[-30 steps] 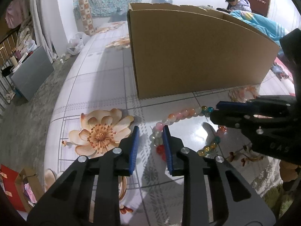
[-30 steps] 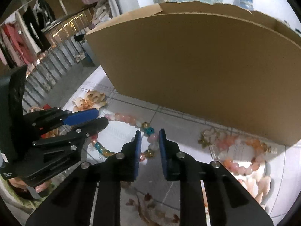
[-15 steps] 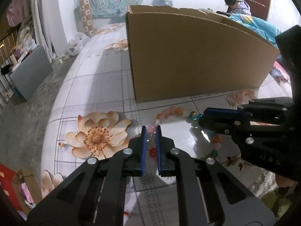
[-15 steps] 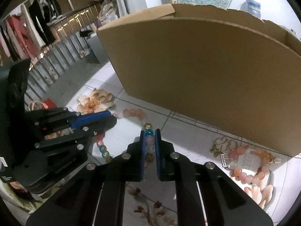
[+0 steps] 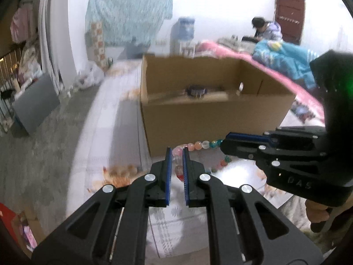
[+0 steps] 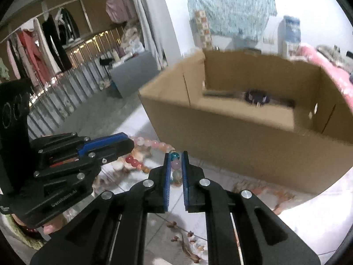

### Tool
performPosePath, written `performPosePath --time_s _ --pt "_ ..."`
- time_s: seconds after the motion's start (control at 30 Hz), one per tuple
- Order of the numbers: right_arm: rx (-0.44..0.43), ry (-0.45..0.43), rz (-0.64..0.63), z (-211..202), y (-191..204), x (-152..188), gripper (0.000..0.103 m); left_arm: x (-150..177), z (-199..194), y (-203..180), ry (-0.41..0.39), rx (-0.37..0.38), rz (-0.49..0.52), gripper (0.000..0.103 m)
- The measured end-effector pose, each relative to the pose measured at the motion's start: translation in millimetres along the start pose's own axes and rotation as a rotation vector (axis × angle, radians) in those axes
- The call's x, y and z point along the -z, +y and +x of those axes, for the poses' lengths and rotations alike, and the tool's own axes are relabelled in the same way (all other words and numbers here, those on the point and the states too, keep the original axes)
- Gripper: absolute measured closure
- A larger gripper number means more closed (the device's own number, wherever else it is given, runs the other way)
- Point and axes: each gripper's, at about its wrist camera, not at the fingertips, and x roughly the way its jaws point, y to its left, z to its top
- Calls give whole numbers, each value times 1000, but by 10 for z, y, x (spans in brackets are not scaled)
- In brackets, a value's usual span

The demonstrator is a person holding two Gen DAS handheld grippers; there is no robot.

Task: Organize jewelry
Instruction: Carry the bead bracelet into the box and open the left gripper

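1. Bead necklace (image 5: 199,145) spans between both grippers, in front of the cardboard box (image 5: 211,119).
2. Left gripper (image 5: 175,151) grips one end; right gripper (image 6: 175,154) grips the other end, to its right.
3. Box sits on the table (image 5: 110,137), behind the grippers.
4. Dark object (image 6: 256,97) lies inside the box.
5. Person (image 5: 265,31) sits far behind the box.
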Motion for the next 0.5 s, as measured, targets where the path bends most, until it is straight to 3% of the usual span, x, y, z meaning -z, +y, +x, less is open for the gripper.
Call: performPosePath --time_s 0.3,0.5 --pt "-72 -119 -5 -427 -51 -694 93 -758 -215 22 -141 87 16 95" --pt "-122 -55 71 -186 -405 -1340 93 -1345 150 142 -104 121 11 95"
